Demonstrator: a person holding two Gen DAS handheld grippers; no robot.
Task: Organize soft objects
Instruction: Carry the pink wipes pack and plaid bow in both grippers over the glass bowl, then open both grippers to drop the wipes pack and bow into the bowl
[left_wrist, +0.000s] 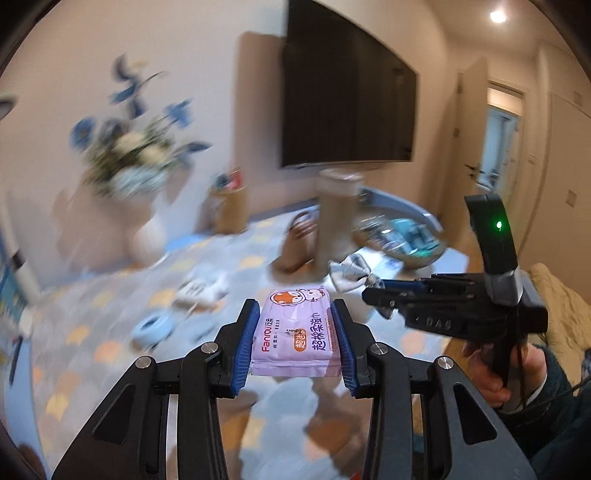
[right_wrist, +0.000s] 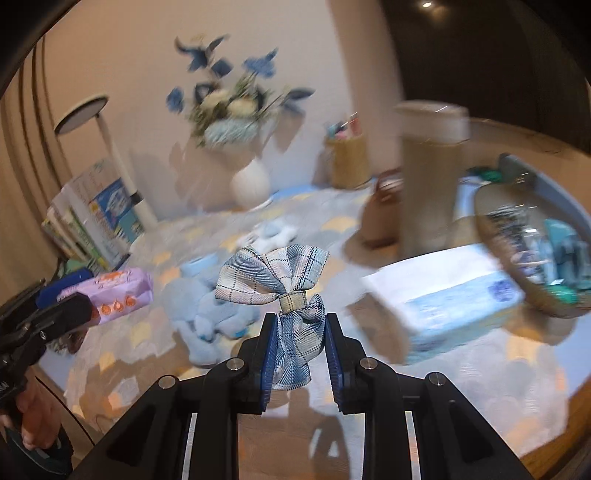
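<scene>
The left gripper (left_wrist: 297, 336) clamps a purple wipes pack (left_wrist: 297, 334) above the patterned tablecloth (left_wrist: 110, 325). The right gripper (right_wrist: 298, 352) pinches a plaid bow (right_wrist: 275, 282) over the same cloth; a blurred blue shape below, perhaps a plush toy (right_wrist: 210, 314), lies on it.

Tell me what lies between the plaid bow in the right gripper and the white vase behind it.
In the right wrist view, a blue plush toy lies between the plaid bow and the white vase.

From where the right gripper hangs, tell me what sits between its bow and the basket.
The right gripper holds the plaid bow in the air. A tissue box lies on the table between it and the basket; carried above it, nothing visible blocks.
</scene>
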